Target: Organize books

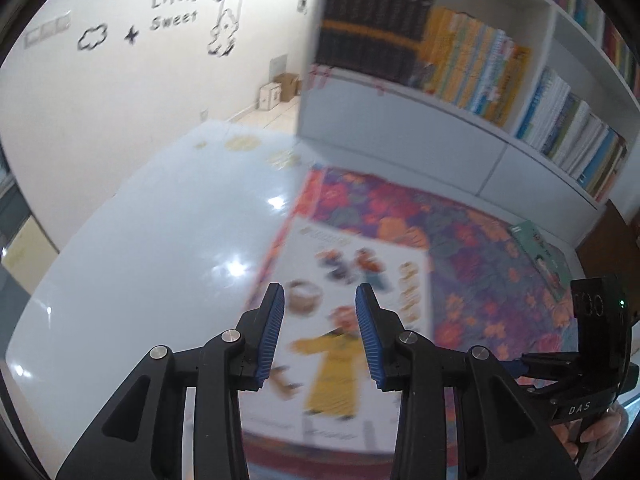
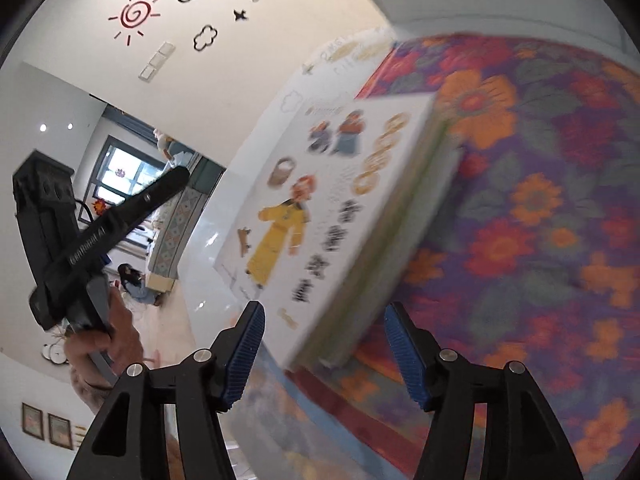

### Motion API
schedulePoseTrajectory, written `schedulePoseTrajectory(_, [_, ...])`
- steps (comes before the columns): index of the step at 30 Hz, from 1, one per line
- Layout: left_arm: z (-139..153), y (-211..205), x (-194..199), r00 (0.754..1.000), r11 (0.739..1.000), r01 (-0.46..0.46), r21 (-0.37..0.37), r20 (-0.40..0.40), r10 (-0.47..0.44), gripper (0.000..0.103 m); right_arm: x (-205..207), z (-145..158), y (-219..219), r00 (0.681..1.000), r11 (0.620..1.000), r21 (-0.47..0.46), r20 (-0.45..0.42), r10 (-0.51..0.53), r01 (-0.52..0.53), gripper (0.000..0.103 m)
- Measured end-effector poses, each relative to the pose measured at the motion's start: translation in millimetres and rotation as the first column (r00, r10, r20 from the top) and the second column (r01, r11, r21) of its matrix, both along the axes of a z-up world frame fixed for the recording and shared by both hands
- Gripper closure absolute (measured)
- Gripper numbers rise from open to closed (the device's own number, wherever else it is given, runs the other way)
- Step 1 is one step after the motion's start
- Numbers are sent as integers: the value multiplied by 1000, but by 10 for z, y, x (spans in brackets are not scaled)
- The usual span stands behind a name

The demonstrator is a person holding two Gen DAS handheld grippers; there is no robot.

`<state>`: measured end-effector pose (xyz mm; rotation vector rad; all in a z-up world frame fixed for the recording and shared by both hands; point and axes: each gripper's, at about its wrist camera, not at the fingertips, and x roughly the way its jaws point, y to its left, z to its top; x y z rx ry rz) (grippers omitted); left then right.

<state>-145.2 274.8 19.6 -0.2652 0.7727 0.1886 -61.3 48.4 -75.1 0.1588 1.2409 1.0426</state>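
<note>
Now | white picture book [image 2: 340, 216]: stiff boards, thick, probably heavy; best pinched at near corner or spine edge | cover: yellow-robed figure, dark lettering | lies on floral cloth [image 2: 540, 208], just ahead of right gripper [image 2: 324, 354], below left gripper [image 1: 320, 336] | both spread, empty.

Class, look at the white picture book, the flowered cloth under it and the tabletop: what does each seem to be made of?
White picture book: probably glossy card cover over paper pages; the thick page block shows at its edge.
Flowered cloth: likely printed woven fabric, matte and slightly rumpled.
Tabletop: hard, glossy white surface reflecting lights; laminate or lacquer, cannot tell.
</note>
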Motion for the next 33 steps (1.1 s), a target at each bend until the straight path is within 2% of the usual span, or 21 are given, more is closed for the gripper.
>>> schedulePoseTrajectory(4, [126, -559, 407, 997, 996, 75, -39, 32, -74, 68, 242, 239, -640, 989, 995, 25, 114, -96, 94, 42])
schedulePoseTrajectory(7, [147, -1091, 789, 989, 989, 142, -45, 54, -139, 68, 536, 446, -1327, 959, 978, 71, 193, -208, 198, 42])
schedulePoseTrajectory(10, [82, -1673, 1216, 973, 970, 225, -87, 78, -219, 68, 849, 593, -2101, 895, 941, 94, 291, -338, 325, 42])
schedulePoseTrajectory(12, [-28, -2094, 1531, 960, 954, 274, -118, 91, -265, 68, 1087, 619, -2627, 834, 903, 84, 356, -422, 421, 42])
schedulePoseTrajectory(13, [-82, -2263, 1651, 955, 947, 293, -132, 93, -282, 68, 1174, 613, -2808, 814, 888, 79, 369, -448, 453, 42])
schedulePoseTrajectory(16, [-339, -2832, 2068, 936, 919, 351, -181, 79, -342, 68, 1617, 454, -3434, 776, 839, 68, 345, -527, 539, 42])
schedulePoseTrajectory(18, [-549, -3169, 2322, 925, 903, 379, -201, 49, -377, 68, 1859, 340, -3678, 759, 814, 60, 327, -563, 577, 42])
schedulePoseTrajectory(21, [-918, -3651, 2644, 901, 885, 421, -201, -16, -433, 68, 2212, 136, -3894, 748, 794, 37, 312, -586, 607, 42])
schedulePoseTrajectory(24, [-1223, -3884, 2802, 892, 881, 425, -207, -74, -447, 68, 2515, -76, -3928, 746, 782, -12, 309, -590, 623, 42])
schedulePoseTrajectory(26, [-1409, -3959, 2898, 881, 869, 428, -250, -102, -463, 68, 2645, -221, -3905, 743, 772, -55, 320, -587, 633, 42])
schedulePoseTrajectory(28, [-1418, -3994, 2894, 884, 871, 439, -222, -68, -463, 68, 2707, -337, -3849, 742, 760, -97, 328, -585, 643, 42])
schedulePoseTrajectory(29, [-1419, -4015, 2902, 879, 869, 446, -213, -78, -470, 68, 2742, -406, -3819, 753, 765, -117, 321, -574, 633, 42])
schedulePoseTrajectory(30, [-1417, -4028, 2899, 876, 868, 450, -211, -83, -475, 68, 2735, -420, -3758, 746, 763, -127, 362, -559, 634, 42])
schedulePoseTrajectory(31, [-1408, -4029, 2907, 875, 866, 451, -217, -82, -476, 68, 2747, -414, -3731, 742, 762, -135, 386, -548, 633, 42])
schedulePoseTrajectory(33, [-1408, -4014, 2931, 874, 860, 447, -244, -82, -478, 68, 2756, -408, -3630, 759, 775, -156, 392, -520, 612, 42])
